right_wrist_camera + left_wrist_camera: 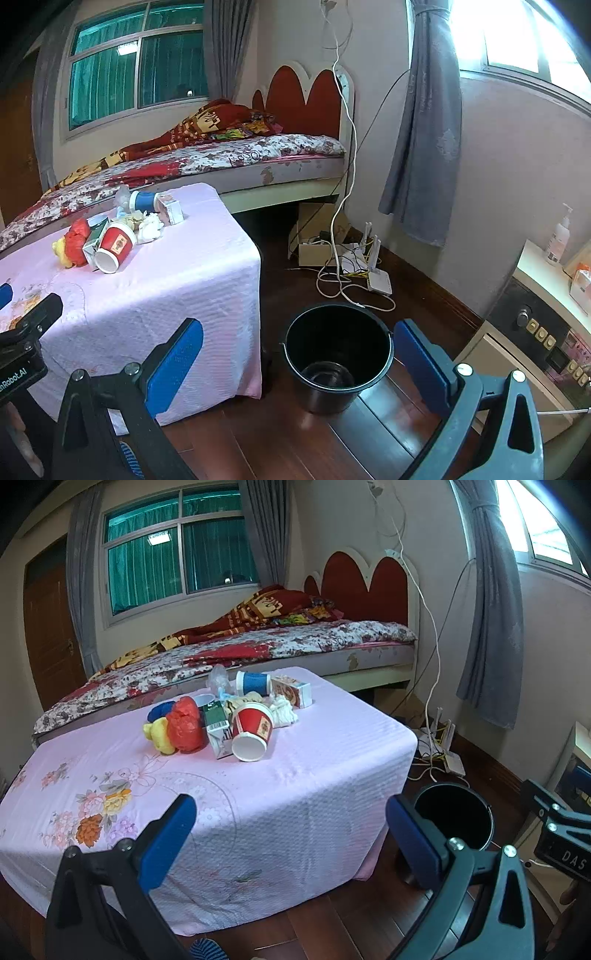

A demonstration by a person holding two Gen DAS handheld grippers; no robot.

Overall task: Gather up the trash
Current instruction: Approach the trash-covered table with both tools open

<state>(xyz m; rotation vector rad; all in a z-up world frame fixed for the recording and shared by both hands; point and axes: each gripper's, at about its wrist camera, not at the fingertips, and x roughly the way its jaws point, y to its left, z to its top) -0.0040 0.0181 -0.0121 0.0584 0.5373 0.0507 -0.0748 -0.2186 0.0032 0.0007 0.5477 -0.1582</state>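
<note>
**Trash heaped on the table, bucket on the floor**

We see the pink-clothed table [295, 775] carrying the trash pile [229, 716] at its far side. Right of it on the floor stands our black bucket [338, 354], nothing visible inside. The red paper cup [253, 731] lies tipped, mouth toward us. Our left gripper [291, 830] and right gripper [299, 354] both gape wide, holding nothing.

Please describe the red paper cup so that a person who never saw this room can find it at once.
Start from the low table with the pink flowered cloth in front of the bed; a heap of trash lies at its far end. The red paper cup lies on its side at the near edge of that heap, white open mouth toward the viewer. The other cup, farther back, has a blue band.
</note>
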